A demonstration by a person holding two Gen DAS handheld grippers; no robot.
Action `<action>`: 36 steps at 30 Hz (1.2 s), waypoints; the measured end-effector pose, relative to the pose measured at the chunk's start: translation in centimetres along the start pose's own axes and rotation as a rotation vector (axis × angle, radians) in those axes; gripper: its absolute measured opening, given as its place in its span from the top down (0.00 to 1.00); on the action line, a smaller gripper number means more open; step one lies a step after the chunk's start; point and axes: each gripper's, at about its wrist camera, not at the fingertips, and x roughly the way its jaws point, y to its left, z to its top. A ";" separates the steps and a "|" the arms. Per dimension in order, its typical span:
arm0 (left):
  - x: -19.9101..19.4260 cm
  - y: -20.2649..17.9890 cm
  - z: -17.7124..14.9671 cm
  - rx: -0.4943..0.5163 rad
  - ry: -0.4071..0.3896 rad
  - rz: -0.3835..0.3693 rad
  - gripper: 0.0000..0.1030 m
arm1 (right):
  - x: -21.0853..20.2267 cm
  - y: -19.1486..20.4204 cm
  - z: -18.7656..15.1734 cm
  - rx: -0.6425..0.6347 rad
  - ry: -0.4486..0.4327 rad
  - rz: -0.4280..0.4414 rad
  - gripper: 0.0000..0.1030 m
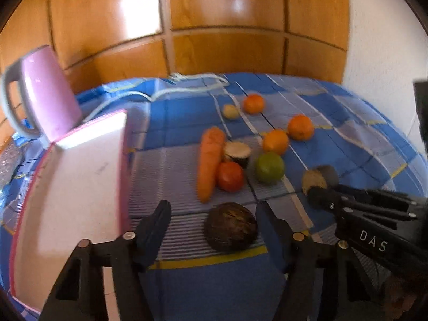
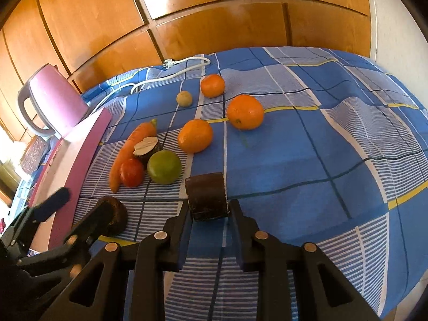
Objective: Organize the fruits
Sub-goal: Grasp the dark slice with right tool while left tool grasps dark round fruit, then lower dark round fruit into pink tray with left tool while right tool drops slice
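Observation:
A dark brown round fruit (image 1: 231, 226) lies on the blue checked cloth (image 1: 171, 123) between the fingers of my left gripper (image 1: 214, 214). A gap shows on its left side, so the jaws stand open around it. My right gripper (image 2: 210, 206) is shut on a dark-skinned cut chunk (image 2: 207, 195), whose pale cut face (image 1: 313, 180) shows in the left wrist view. Beyond lie a carrot (image 1: 210, 163), a red tomato (image 1: 230, 176), a green fruit (image 1: 268, 167), a second cut chunk (image 1: 238, 152), three oranges (image 1: 275, 140) (image 1: 300, 127) (image 1: 253, 103) and a small yellowish fruit (image 1: 230, 111).
A white tray with a pink rim (image 1: 75, 187) stands along the left of the fruit, close to my left gripper (image 2: 84, 202). Behind it is a pink kettle (image 1: 48, 93), with a white power cord (image 2: 187, 64) at the back. Wooden cupboard doors (image 2: 214, 21) rise behind.

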 end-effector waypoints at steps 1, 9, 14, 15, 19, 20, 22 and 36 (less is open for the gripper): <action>0.3 -0.3 0.0 0.014 0.011 0.002 0.38 | 0.0 0.0 0.0 -0.003 0.000 -0.002 0.73; 1.0 0.3 -0.5 -0.018 0.032 0.058 0.57 | 0.1 0.6 -0.3 -0.033 -0.004 -0.027 0.73; 0.4 0.1 -1.0 -0.016 0.024 0.062 0.57 | 0.1 0.8 -0.4 -0.049 -0.012 -0.044 0.73; 0.2 -0.1 -1.1 -0.009 0.019 0.072 0.57 | 0.2 0.9 -0.4 -0.053 -0.013 -0.049 0.73; -0.3 0.1 -1.2 -0.024 0.009 0.089 0.57 | 0.2 1.4 -0.5 -0.077 -0.016 -0.062 0.73; -0.5 0.3 -1.2 -0.035 0.003 0.090 0.57 | 0.2 1.6 -0.6 -0.088 -0.019 -0.068 0.73; -1.3 0.9 -1.1 -0.073 -0.022 0.085 0.57 | 0.2 1.6 -0.6 -0.092 -0.020 -0.069 0.73; -7.7 5.7 -1.4 -0.302 -0.241 0.149 0.57 | -2.0 4.6 -1.0 -0.165 -0.092 0.053 0.75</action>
